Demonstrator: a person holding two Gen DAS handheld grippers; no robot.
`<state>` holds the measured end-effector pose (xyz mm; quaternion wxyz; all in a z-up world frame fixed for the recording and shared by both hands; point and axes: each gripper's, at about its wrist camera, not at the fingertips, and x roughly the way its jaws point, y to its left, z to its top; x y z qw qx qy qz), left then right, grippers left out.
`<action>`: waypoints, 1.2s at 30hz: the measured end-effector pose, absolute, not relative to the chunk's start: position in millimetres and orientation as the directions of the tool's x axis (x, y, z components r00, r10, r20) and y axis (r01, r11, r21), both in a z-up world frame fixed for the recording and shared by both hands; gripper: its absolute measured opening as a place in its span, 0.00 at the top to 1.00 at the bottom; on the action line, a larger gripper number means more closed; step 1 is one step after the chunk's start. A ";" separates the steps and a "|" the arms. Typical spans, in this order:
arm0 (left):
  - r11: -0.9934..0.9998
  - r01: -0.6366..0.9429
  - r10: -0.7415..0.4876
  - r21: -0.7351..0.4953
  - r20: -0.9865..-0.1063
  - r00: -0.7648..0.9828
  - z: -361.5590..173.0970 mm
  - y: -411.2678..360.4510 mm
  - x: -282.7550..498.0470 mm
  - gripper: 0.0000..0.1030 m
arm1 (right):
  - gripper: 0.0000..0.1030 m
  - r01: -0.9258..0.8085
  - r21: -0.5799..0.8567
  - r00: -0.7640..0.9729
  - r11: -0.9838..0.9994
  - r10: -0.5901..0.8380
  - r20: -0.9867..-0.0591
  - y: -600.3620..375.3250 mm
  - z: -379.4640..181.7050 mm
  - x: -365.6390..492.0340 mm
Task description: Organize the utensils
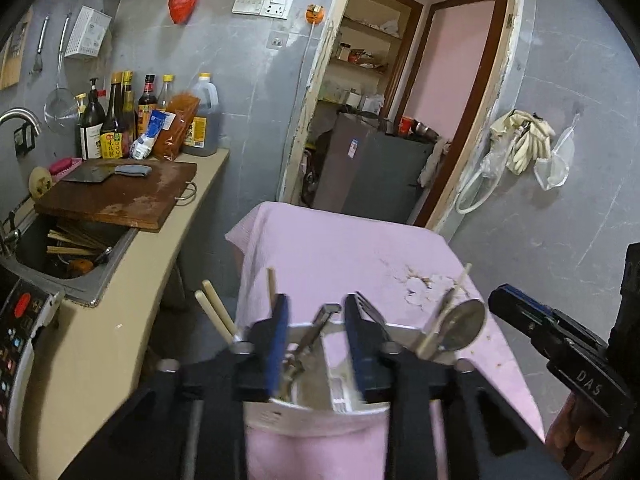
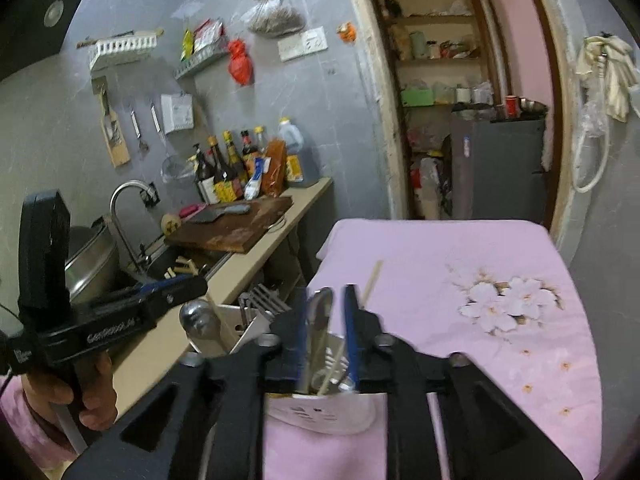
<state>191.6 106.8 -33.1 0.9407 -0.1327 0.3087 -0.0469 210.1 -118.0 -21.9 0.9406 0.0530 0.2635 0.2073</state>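
– On the pink tablecloth [image 1: 320, 248], what is item one?
– One utensil holder [image 1: 312, 416], white front wall, at the near edge of the table and right under both my grippers.
– Its contents?
– A fork [image 1: 368, 308], tines up. A spoon [image 1: 464, 328], bowl up, at the right end. Pale chopsticks [image 1: 216, 308] leaning out at the left end. One metal utensil [image 1: 320, 320] whose kind I cannot tell.
– Your left gripper [image 1: 316, 300]?
– Over the holder, jaws a narrow way apart. That metal utensil stands in the gap, and my blue pads [image 1: 280, 340] are not pressing on it.
– Your right gripper [image 2: 326, 292]?
– Over the right end of the holder, jaws likewise narrowly parted. The spoon stands between them, loose, with one chopstick [image 2: 372, 280] just beside it.
– Other items?
– To the left, a counter [image 1: 132, 300] with a wooden cutting board [image 1: 120, 196], a cleaver [image 1: 92, 174] on it, and bottles against the grey wall.
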 end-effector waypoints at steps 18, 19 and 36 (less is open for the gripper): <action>0.965 -0.053 -0.073 -0.258 -0.455 0.888 -3.2 55.4 106.6 0.01 | 0.13 -0.203 0.167 0.894 0.965 0.252 -0.371 -214.4 11.8 126.2; 0.967 -0.054 -0.066 -0.249 -0.450 0.891 -2.0 52.3 101.5 0.01 | 0.12 -0.193 0.164 0.899 0.967 0.242 -0.365 -218.9 13.1 119.8; 0.987 -0.057 -0.011 -0.151 -0.415 0.910 2.3 16.0 27.4 0.01 | 0.01 -0.145 0.167 0.918 0.975 0.196 -0.345 -255.6 10.6 45.1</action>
